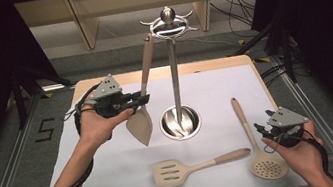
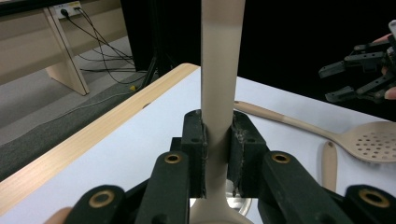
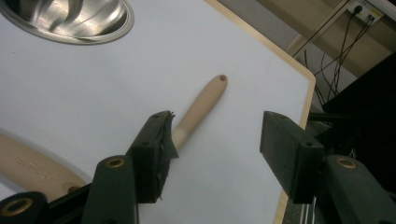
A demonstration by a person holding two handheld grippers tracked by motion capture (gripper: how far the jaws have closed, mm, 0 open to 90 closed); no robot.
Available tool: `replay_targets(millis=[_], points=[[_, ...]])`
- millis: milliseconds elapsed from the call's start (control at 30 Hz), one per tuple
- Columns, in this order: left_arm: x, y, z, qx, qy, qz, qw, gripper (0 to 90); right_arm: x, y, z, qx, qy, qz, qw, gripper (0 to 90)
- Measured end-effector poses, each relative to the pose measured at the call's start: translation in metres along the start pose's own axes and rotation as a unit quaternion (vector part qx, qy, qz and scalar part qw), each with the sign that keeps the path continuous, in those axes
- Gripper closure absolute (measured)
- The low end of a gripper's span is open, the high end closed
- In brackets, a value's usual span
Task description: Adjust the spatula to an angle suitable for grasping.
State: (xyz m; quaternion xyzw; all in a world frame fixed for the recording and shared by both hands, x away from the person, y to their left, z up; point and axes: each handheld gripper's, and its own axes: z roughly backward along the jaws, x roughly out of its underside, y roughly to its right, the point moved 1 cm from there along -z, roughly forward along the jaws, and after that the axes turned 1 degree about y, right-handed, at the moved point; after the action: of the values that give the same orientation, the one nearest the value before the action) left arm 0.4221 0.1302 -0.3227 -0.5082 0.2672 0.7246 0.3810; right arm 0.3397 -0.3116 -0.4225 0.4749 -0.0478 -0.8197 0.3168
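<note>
The white-covered wooden table (image 1: pixel 118 182) carries a tall polished steel utensil stand (image 1: pixel 174 72) whose round dished base (image 1: pixel 180 121) holds nothing but its own pole. Left of that stand, the left gripper (image 1: pixel 142 99) pinches the neck of a beige silicone spatula with a pale wooden handle (image 1: pixel 144 97), held upright above the table, its handle tip just beside the stand's hooked crown (image 1: pixel 169 26). In front of the stand lies a beige slotted turner (image 1: pixel 193 166). Right of the stand lies a beige perforated skimmer spoon (image 1: pixel 256 145), and the right gripper (image 1: pixel 263 131) hovers beside it, jaws spread wide and gripping nothing.
</note>
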Motion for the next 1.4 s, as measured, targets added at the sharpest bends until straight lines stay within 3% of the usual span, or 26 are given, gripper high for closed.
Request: replay_targets(millis=[433, 600, 733, 933, 1400], points=[[-0.009, 0.002, -0.001, -0.006, 0.017, 0.002, 0.9998, 76.4, 0.0, 0.0, 0.0, -0.002, -0.001, -0.001, 1.0, 44.5], [-0.013, 0.006, 0.002, -0.014, 0.042, 0.009, 0.999, 80.3, 0.0, -0.001, 0.0, -0.001, -0.001, -0.002, 1.0, 44.5], [-0.023, 0.011, 0.008, -0.026, 0.079, 0.017, 0.9964, 87.0, 0.0, -0.001, -0.001, -0.002, -0.001, 0.002, 1.0, 44.5], [-0.041, 0.021, 0.015, -0.047, 0.124, 0.021, 0.991, 89.2, 0.0, -0.001, -0.001, -0.002, -0.002, 0.002, 1.0, 44.5], [-0.08, 0.033, 0.013, -0.05, 0.175, 0.01, 0.9832, 89.4, 0.0, -0.001, 0.0, -0.003, -0.001, 0.002, 1.0, 44.5]])
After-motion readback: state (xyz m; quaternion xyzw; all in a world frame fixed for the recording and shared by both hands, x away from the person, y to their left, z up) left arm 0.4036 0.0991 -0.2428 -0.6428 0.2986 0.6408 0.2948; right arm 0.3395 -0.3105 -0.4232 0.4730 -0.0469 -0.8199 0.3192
